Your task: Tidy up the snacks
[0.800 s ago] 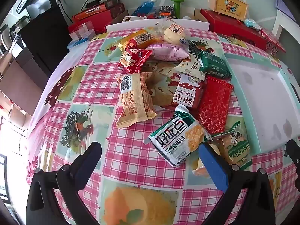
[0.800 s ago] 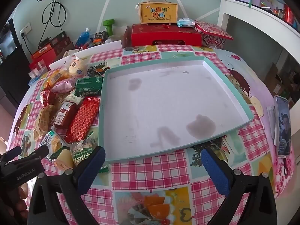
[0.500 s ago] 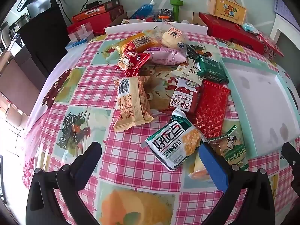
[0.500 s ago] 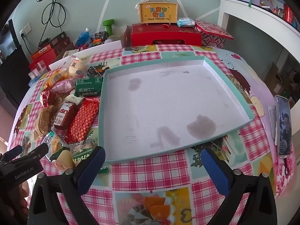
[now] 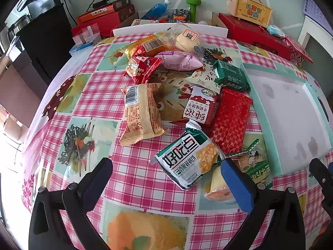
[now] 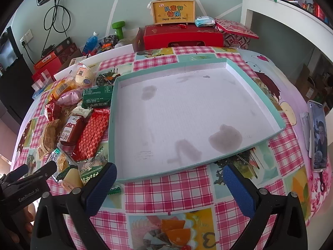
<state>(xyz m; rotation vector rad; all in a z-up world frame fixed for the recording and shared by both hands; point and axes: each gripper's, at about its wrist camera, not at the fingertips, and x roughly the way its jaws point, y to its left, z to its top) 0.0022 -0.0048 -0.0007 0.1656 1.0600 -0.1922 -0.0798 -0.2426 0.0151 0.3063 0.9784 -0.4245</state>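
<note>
Several snack packs lie in a pile on the checked tablecloth. In the left wrist view the nearest are a white-green pack (image 5: 188, 159), a tan pack (image 5: 140, 114), a red patterned pack (image 5: 231, 120) and a dark red pack (image 5: 198, 109). My left gripper (image 5: 166, 179) is open and empty, just short of the white-green pack. An empty shallow teal-rimmed tray (image 6: 278, 123) lies right of the pile; it also shows in the left wrist view (image 5: 268, 123). My right gripper (image 6: 169, 187) is open and empty at the tray's near edge. The left gripper (image 6: 31, 175) shows at lower left.
Red boxes (image 6: 183, 36), a yellow carry box (image 6: 173, 11), a green dumbbell (image 6: 118, 28) and a blue bottle (image 6: 91, 41) stand behind the table. A phone (image 6: 318, 135) lies at the table's right edge. A black cabinet (image 5: 47, 41) stands at the left.
My left gripper has drawn back slightly, so the pile sits a little farther off and lower in view. The right gripper has barely moved. Both stay open.
</note>
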